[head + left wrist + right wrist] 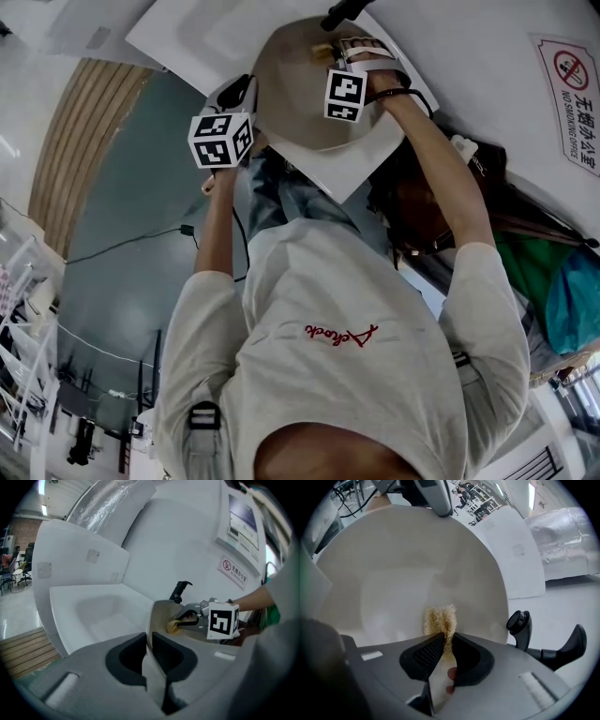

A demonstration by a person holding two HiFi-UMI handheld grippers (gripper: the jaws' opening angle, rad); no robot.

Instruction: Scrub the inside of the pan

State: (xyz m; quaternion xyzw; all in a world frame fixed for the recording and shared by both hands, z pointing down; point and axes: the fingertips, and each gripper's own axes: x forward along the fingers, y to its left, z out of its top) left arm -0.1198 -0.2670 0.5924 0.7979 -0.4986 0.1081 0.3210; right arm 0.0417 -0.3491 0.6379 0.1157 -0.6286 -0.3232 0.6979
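R gripper (443, 641) jaws are clamped on a tan fibrous scrubber (439, 618), its tuft against the pan (393, 559) inner wall at lower centre of the right gripper view. L gripper (149, 645) jaws pinch the pan's edge at lower centre of the left gripper view, steadying it. Scrubbing looks under way, not finished: the inside reads pale w/ no obvious grime, so what's left can't be judged.

The scrubber (439, 618) vanishes at its 6 o'clock end between the tongs of the right gripper (446, 639). The body of the left gripper (149, 641) hides the near side of the pan (161, 613) from 6 o'clock upward. In the head view both grippers cover part of the pan, and its black handle (342, 11) runs off the frame at 12 o'clock.
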